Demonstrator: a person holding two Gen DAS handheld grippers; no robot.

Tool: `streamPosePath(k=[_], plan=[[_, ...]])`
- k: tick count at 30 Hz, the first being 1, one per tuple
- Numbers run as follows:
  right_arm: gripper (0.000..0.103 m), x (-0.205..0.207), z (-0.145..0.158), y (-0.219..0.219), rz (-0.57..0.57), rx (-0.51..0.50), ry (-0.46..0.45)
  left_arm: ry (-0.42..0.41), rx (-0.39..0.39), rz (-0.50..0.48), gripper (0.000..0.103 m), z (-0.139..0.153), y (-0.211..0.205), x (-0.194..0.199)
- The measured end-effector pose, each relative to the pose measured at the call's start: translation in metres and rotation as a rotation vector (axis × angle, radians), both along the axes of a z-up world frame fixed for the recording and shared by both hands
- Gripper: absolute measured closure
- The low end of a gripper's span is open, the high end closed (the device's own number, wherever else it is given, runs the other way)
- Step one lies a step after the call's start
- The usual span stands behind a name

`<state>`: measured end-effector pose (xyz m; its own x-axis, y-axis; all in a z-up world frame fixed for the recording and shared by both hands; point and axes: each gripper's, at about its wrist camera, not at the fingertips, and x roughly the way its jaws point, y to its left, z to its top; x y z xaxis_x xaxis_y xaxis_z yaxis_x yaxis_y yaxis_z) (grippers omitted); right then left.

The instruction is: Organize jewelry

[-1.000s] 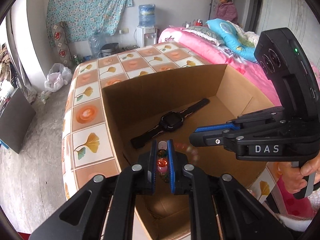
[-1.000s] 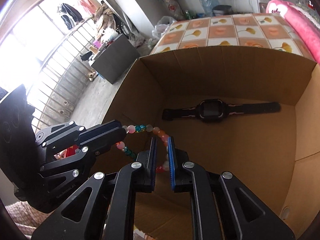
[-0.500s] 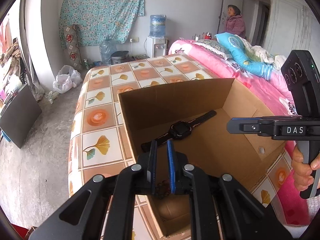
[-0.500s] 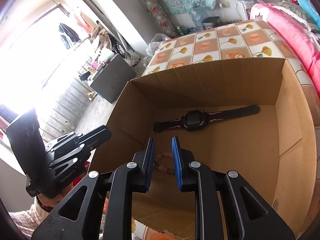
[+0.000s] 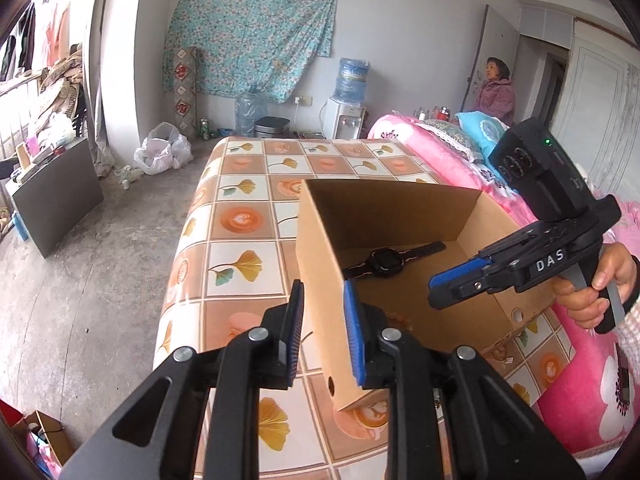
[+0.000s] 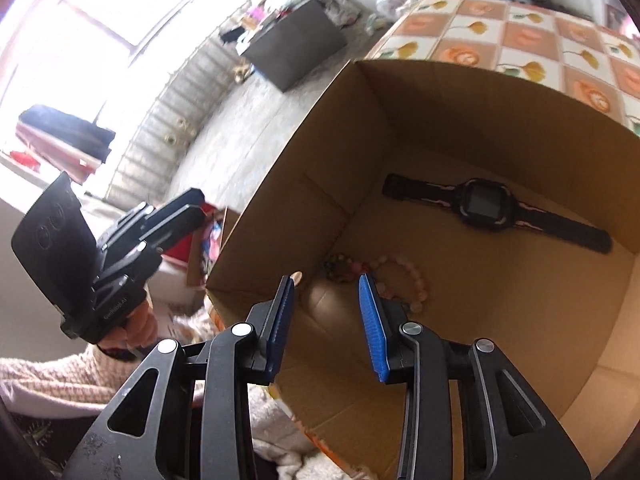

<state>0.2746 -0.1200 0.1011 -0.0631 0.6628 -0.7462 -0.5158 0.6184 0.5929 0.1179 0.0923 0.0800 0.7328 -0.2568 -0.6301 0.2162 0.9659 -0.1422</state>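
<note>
An open cardboard box (image 6: 304, 184) stands on the tiled table. On its floor lies a black watch (image 6: 484, 208), strap stretched out flat. A bracelet of pink, orange and green beads (image 6: 416, 278) lies loose in the near corner, partly hidden behind my right finger. My right gripper (image 6: 326, 280) hangs over that corner with its jaws opening and nothing between them. My left gripper (image 5: 323, 286) is drawn back outside the box's left wall (image 5: 320, 280), jaws opening and holding nothing. The watch (image 5: 384, 262) and the right gripper (image 5: 440, 288) also show in the left wrist view.
The table (image 5: 240, 220) has a cloth of orange and leaf-pattern tiles. A pink bed (image 5: 580, 400) borders it on the right. A person (image 5: 496, 96) stands by the far door, and a water dispenser (image 5: 344, 116) stands against the back wall. Grey floor lies to the left.
The bead bracelet, stretched between both shut grippers above the box, has been let go and lies on the box floor. Both grippers opened and drew back, the left one out past the box's left wall.
</note>
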Motion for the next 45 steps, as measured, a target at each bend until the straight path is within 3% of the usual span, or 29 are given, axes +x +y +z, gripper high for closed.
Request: streamPosePath(k=[8,16,20,21,24,28,31,39,45], plan=[[0.069,0.025,-0.040,0.046,0.250,-0.176,0.048,0.031,-0.012,0.112,0.083,-0.015,0.041,-0.002],[0.071,0.026,-0.053,0.064,0.356,-0.282,-0.002,0.046,-0.020,0.154,0.083,-0.027,0.057,0.005],[0.081,0.028,-0.050,0.062,0.362,-0.302,-0.033,0.054,-0.026,0.161,0.083,-0.031,0.059,0.008],[0.094,0.027,-0.051,0.061,0.369,-0.304,-0.018,0.056,-0.026,0.162,0.083,-0.032,0.060,0.009],[0.095,0.026,-0.046,0.055,0.356,-0.225,0.055,0.061,-0.027,0.163,0.083,-0.034,0.060,0.011],[0.095,0.031,-0.018,0.043,0.329,-0.029,0.115,0.064,-0.029,0.165,0.083,-0.036,0.061,0.012],[0.095,0.043,-0.009,0.036,0.288,-0.061,0.047,0.071,-0.030,0.164,0.083,-0.038,0.061,0.014],[0.095,0.060,-0.025,0.013,0.185,-0.154,0.005,0.074,-0.030,0.161,0.083,-0.038,0.058,0.013],[0.096,0.060,-0.009,-0.004,0.147,-0.070,0.032,0.077,-0.030,0.168,0.083,-0.038,0.060,0.012]])
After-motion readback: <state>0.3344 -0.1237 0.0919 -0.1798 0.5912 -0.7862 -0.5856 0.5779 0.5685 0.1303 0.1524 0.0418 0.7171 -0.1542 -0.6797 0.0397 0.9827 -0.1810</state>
